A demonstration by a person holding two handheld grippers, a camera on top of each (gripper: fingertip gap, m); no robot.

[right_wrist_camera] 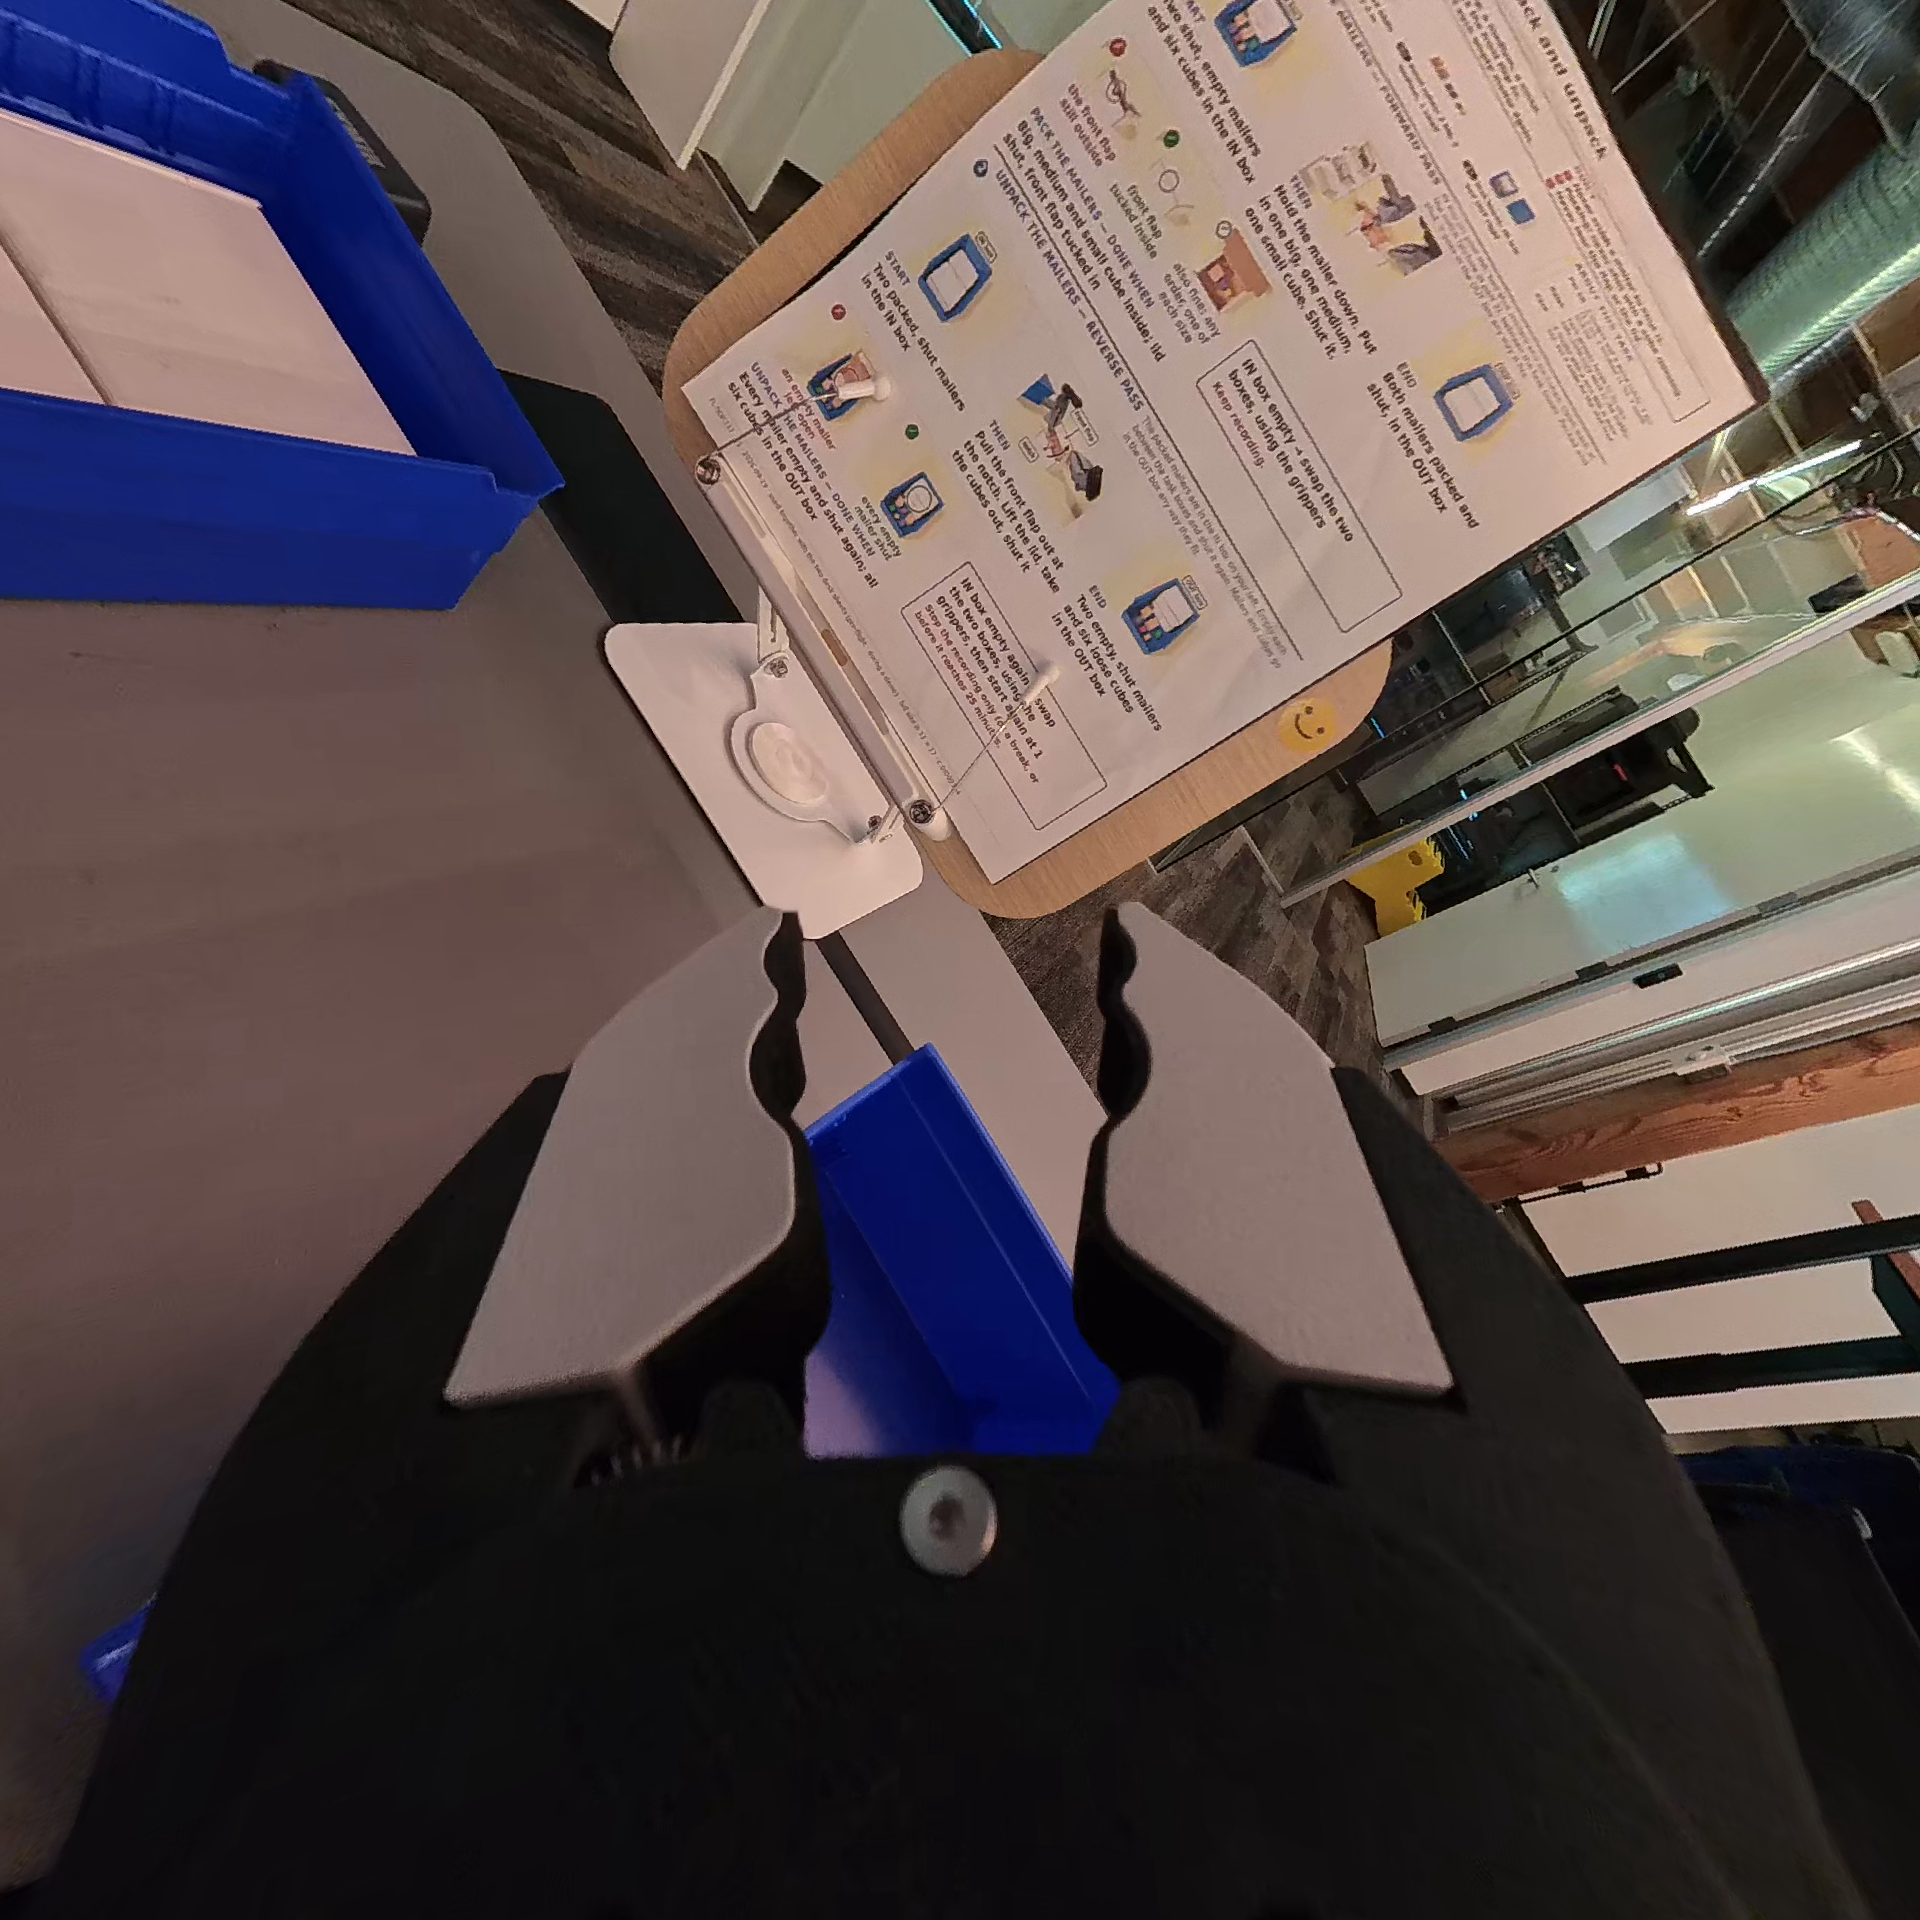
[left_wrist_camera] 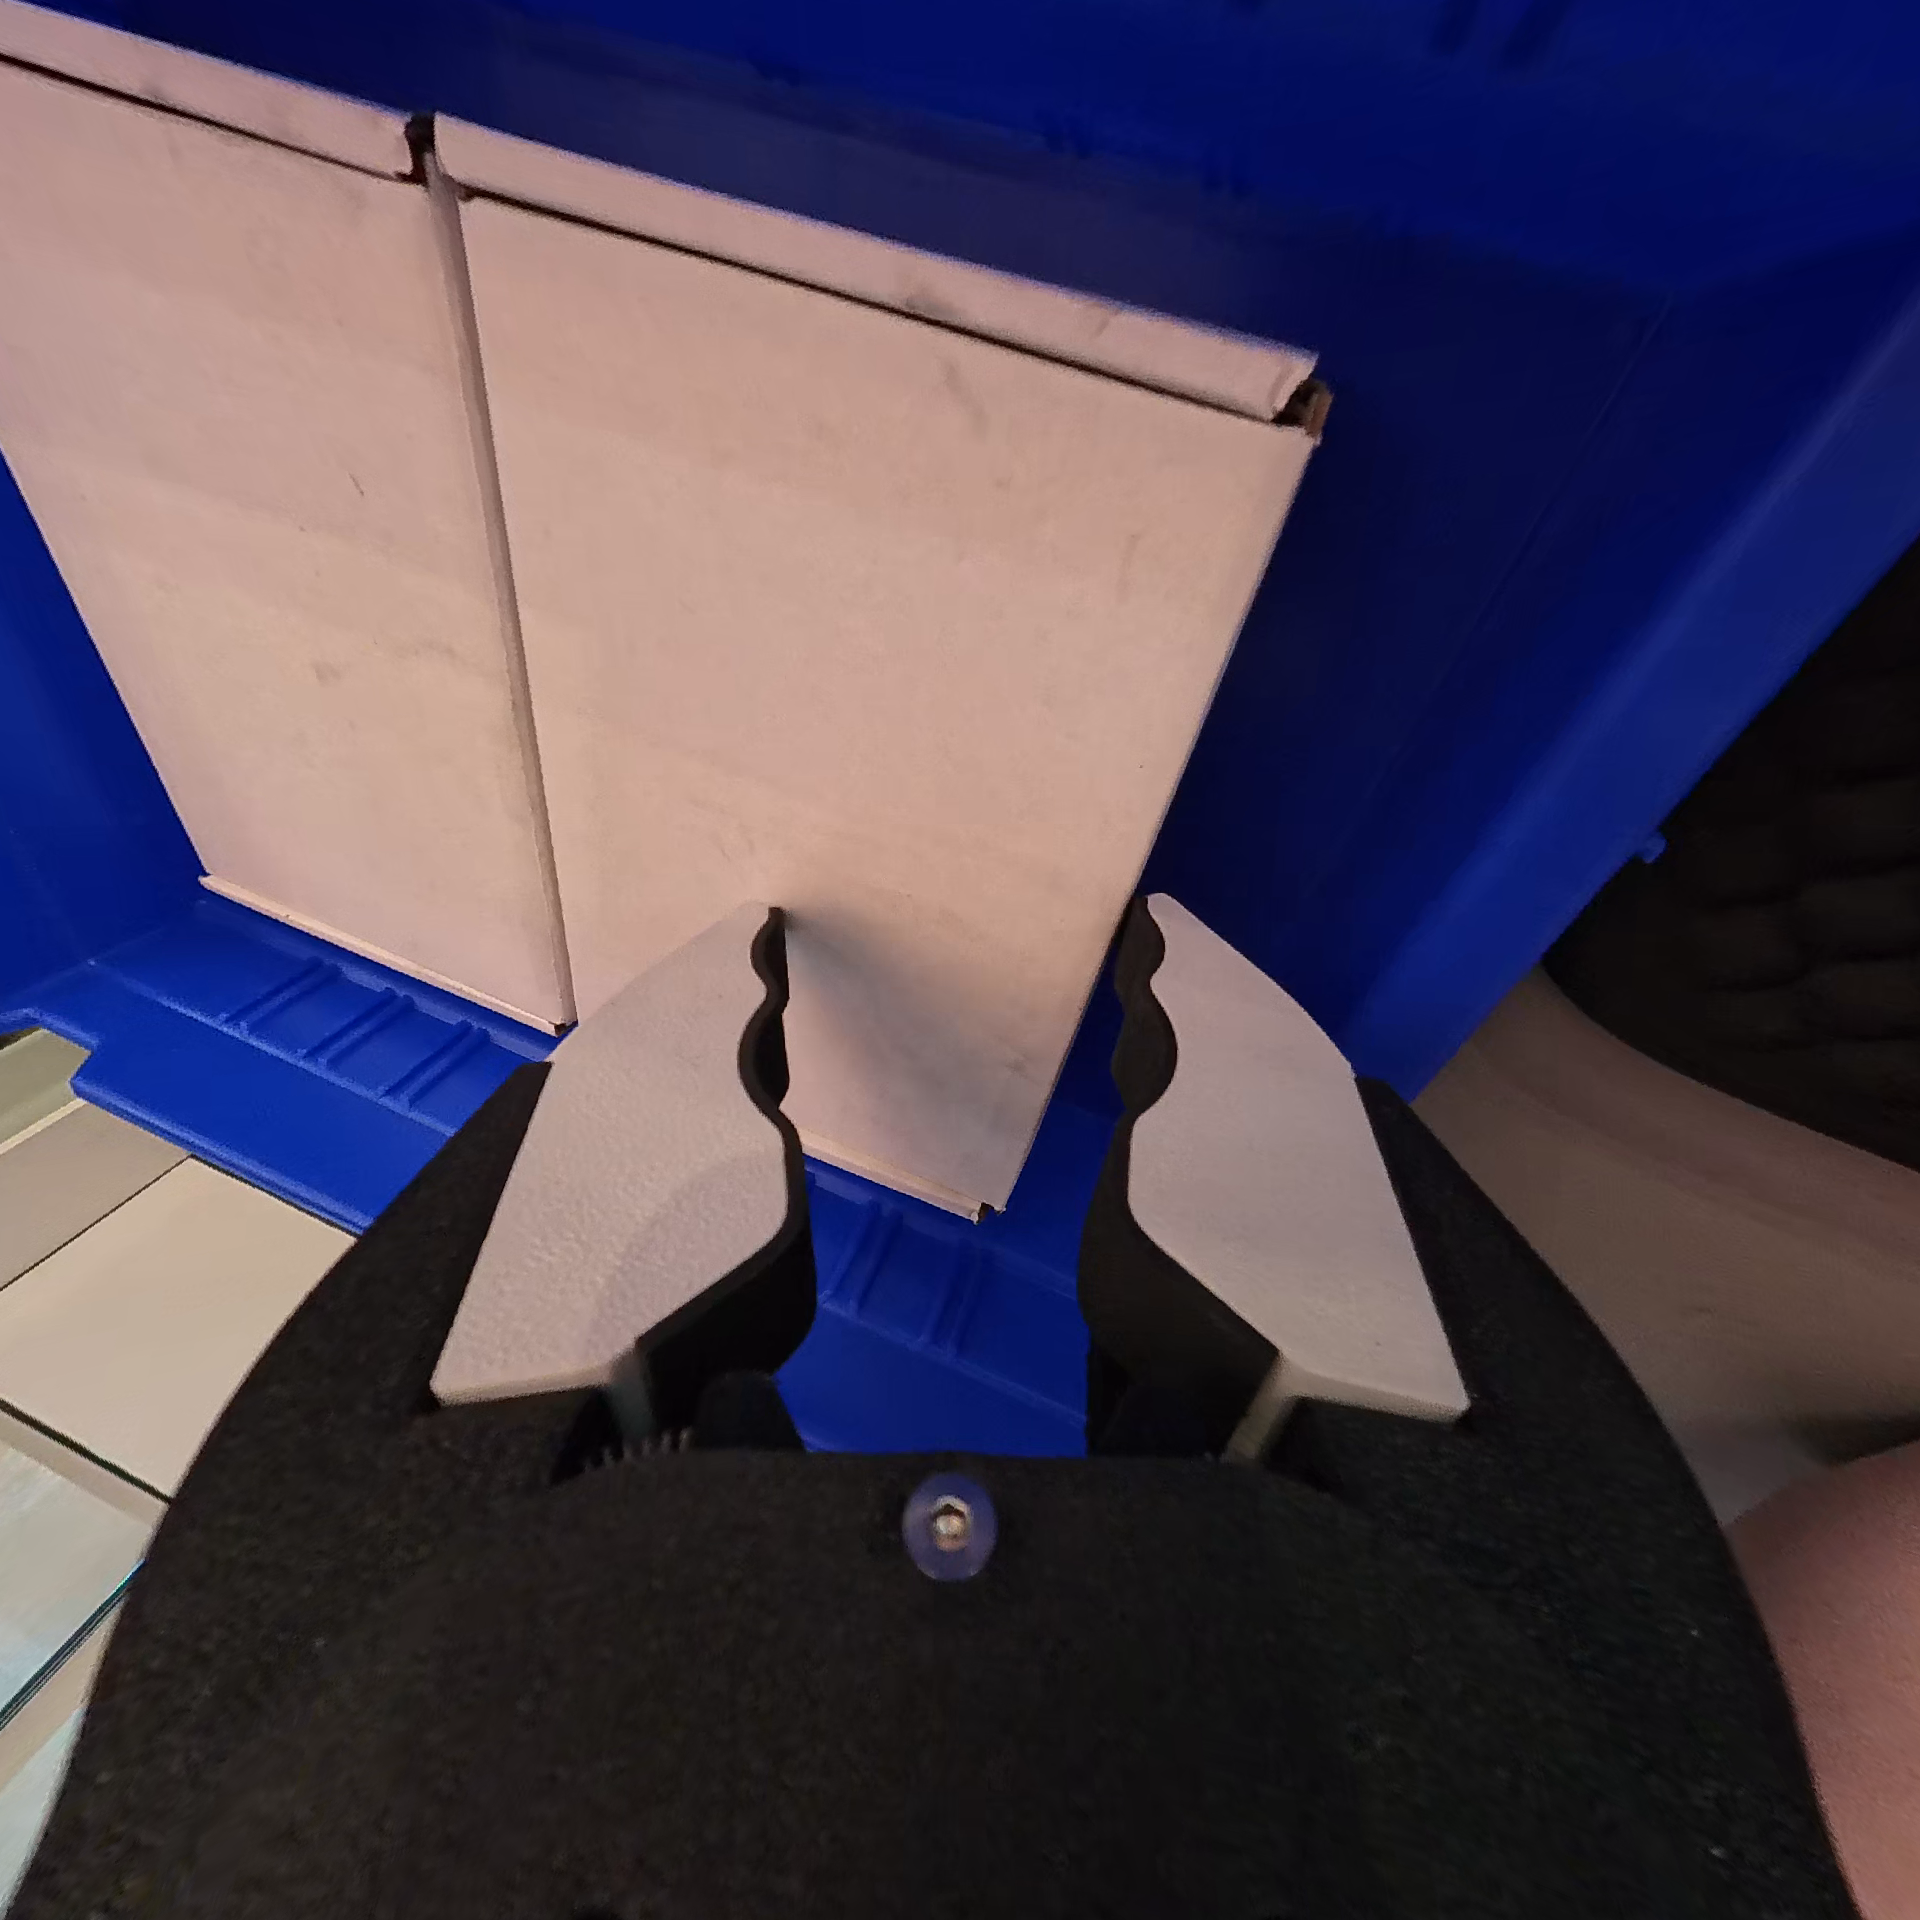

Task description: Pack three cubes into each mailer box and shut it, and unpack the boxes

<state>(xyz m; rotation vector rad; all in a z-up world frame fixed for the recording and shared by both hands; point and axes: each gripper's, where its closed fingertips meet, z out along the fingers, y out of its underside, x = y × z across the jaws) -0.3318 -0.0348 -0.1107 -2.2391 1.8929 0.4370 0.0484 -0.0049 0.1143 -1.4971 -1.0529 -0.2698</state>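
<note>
Two shut white mailer boxes lie side by side in a blue bin [left_wrist_camera: 1455,520]: one on the left [left_wrist_camera: 260,520], one on the right [left_wrist_camera: 852,644]. My left gripper [left_wrist_camera: 951,914] is open and empty, just above the near corner of the right mailer. In the right wrist view the same bin [right_wrist_camera: 260,499] with the white mailers [right_wrist_camera: 187,291] sits at the upper left. My right gripper [right_wrist_camera: 951,925] is open and empty, held over the grey table [right_wrist_camera: 312,883] with a second blue bin [right_wrist_camera: 935,1247] below its jaws. No cubes are in view.
A printed instruction sheet [right_wrist_camera: 1195,416] on a wooden board stands behind the table on a white stand [right_wrist_camera: 769,758]. Beyond it are carpet, glass partitions and a yellow object [right_wrist_camera: 1403,873]. A pale floor shows at the left of the left wrist view [left_wrist_camera: 125,1299]. One gripper's finger ends stand about 45 cm off the other's.
</note>
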